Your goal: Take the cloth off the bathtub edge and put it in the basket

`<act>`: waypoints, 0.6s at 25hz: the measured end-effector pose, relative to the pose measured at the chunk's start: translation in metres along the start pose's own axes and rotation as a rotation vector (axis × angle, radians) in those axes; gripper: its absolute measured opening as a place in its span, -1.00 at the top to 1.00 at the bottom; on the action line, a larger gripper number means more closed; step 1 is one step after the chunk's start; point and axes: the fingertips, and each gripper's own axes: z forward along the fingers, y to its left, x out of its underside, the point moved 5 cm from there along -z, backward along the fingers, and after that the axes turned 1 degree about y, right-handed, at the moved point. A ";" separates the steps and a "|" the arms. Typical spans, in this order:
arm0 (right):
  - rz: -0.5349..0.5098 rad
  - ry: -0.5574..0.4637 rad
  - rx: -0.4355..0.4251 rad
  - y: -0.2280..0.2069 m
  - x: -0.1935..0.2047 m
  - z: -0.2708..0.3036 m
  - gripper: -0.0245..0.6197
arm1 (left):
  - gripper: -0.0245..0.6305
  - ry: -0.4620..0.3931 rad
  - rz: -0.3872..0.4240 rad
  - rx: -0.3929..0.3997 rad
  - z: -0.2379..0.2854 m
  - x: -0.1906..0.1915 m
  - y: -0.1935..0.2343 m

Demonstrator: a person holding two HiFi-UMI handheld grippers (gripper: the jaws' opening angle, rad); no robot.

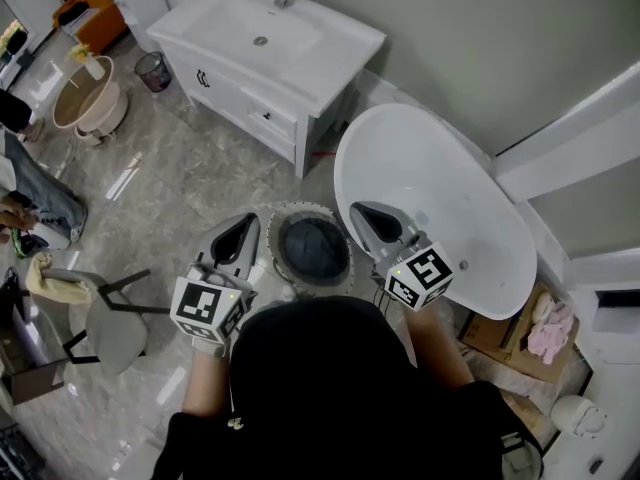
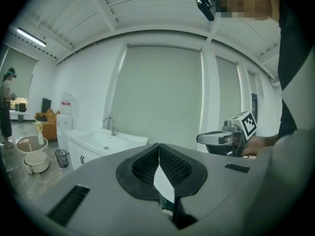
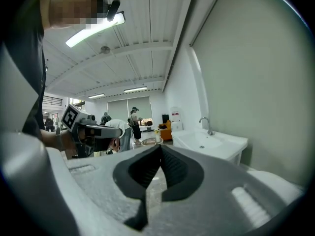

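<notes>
The white oval bathtub (image 1: 440, 203) lies at the right in the head view; no cloth shows on its rim. A round basket (image 1: 312, 250) with a dark inside stands on the floor by the tub's near end, and I cannot tell what is in it. My left gripper (image 1: 247, 222) hangs just left of the basket, shut and holding nothing. The right gripper (image 1: 360, 209) is over the tub's near rim, right of the basket, also shut and holding nothing. Each gripper view looks level across the room: left gripper (image 2: 158, 146), right gripper (image 3: 160, 147).
A white sink cabinet (image 1: 265, 38) stands against the far wall, a small mesh bin (image 1: 152, 70) beside it. A grey chair (image 1: 110, 320) is at the near left. A cardboard box (image 1: 490, 336) right of the tub holds pink cloth (image 1: 550, 330). People stand far off (image 3: 134, 119).
</notes>
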 end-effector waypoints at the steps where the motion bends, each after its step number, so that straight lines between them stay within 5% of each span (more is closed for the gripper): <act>1: 0.002 -0.003 0.003 -0.001 0.000 -0.001 0.93 | 0.88 -0.002 0.002 0.001 0.000 -0.001 -0.001; 15: 0.011 0.016 0.025 -0.005 0.015 -0.003 0.93 | 0.88 -0.004 0.030 -0.003 0.003 -0.004 -0.005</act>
